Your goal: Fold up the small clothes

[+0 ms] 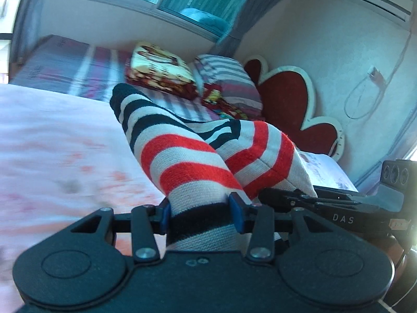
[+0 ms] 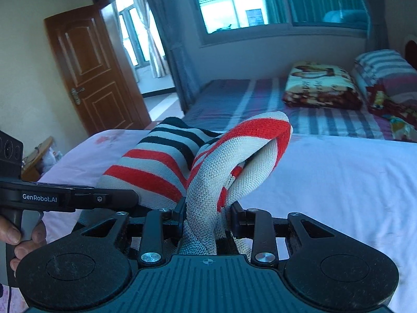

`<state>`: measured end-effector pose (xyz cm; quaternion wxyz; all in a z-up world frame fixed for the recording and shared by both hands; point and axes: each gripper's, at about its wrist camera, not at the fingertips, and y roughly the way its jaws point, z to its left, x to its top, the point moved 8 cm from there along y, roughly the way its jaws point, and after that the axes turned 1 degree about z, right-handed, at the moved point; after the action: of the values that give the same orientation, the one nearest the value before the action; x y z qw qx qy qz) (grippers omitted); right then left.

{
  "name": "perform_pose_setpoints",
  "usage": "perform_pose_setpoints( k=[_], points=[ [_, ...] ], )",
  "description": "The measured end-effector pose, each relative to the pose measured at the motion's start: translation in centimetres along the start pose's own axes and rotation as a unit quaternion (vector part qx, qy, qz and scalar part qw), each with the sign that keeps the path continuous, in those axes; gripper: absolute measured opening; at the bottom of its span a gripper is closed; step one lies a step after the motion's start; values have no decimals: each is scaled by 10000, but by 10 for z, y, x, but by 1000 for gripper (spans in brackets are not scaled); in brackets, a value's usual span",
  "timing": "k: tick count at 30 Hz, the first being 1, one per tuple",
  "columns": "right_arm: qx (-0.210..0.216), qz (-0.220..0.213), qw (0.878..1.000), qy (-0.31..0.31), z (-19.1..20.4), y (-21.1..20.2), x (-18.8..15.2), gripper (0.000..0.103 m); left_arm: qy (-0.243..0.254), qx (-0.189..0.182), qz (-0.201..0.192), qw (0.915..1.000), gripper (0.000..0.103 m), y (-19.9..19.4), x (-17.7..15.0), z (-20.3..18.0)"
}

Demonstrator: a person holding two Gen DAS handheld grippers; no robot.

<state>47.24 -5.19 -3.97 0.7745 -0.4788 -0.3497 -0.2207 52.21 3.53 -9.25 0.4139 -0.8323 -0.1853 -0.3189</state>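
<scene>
Left gripper [image 1: 200, 215]: its fingers [image 1: 237, 215] with blue pads are closed on the striped garment [image 1: 182, 154], which passes between them.
Right gripper [image 2: 208, 217]: its fingers [image 2: 238, 217] are clamped on a bunched, twisted part of the same garment [image 2: 208, 177].
Garment: knitted, with red, white and black stripes; it is held up between the two grippers, above the bed and near its edge.
Grippers to each other: close together, side by side; the right wrist view shows the left one coming in from the left, with a person's hand [image 2: 15, 237] on its handle.
Bed [image 2: 338, 182]: covered with a pale pink sheet.
Farther back: a second bed with a striped cover [image 2: 247, 99], a folded blanket [image 2: 320, 86] and a striped pillow [image 2: 385, 65].
Room: a brown door [image 2: 91, 73] stands open at the left, a window [image 2: 234, 2] is behind.
</scene>
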Motion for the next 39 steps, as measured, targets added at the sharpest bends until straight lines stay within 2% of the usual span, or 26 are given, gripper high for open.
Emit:
perform_pose_setpoints(
  k=[7,12,14,16,18,20,21,22,24,26,27,28,29,31,35,37,39],
  points=[
    [369,72,9993,-66,105,64,-22,32,-168,395,-26,9991,42,-64,-17,70],
    [554,342,9978,155,146,108,-48,32,-427,575,94,9974,42,-83,-37,117],
    [478,500,9972,274,145,126,-60,32,-570,689,227,9957,42,-81,-50,136],
    [272,600,9964,536,128,137,-69,32,-835,622,196,9944,46,-81,-60,151],
    [439,769,9899,1109,108,146,-80,35,-1030,518,60,9933,50,-84,-66,158],
    [573,835,9845,1433,97,152,-81,40,-1031,570,-32,9930,59,-86,-69,161],
    [615,886,9822,1538,95,154,-80,43,-1018,709,-46,9923,72,-88,-69,163],
    [627,921,9799,1655,92,155,-78,44,-1023,830,-74,9913,81,-91,-69,165],
    [446,815,9807,1720,84,149,-68,55,-1043,900,-160,9903,82,-106,-73,170],
    [116,436,9866,1571,75,131,-53,52,-1064,1111,-318,9876,63,-125,-71,175],
    [50,281,9897,1400,76,125,-45,37,-965,1203,-424,9871,40,-135,-67,174],
    [90,156,9927,1191,80,117,-38,30,-857,1230,-505,9874,36,-142,-61,171],
    [132,91,9948,1009,86,116,-31,24,-750,1226,-605,9878,36,-145,-55,166],
    [217,67,9981,564,105,119,-26,24,-372,1073,-604,9917,36,-142,-45,150],
    [-36,493,9987,124,118,161,-33,15,472,1119,-148,9925,40,-94,-33,114],
    [-252,860,9959,81,110,184,-51,12,484,1491,392,9869,37,-65,-42,123],
    [-286,776,9964,179,99,186,-56,8,230,1492,308,9881,37,-61,-44,130]
  ],
)
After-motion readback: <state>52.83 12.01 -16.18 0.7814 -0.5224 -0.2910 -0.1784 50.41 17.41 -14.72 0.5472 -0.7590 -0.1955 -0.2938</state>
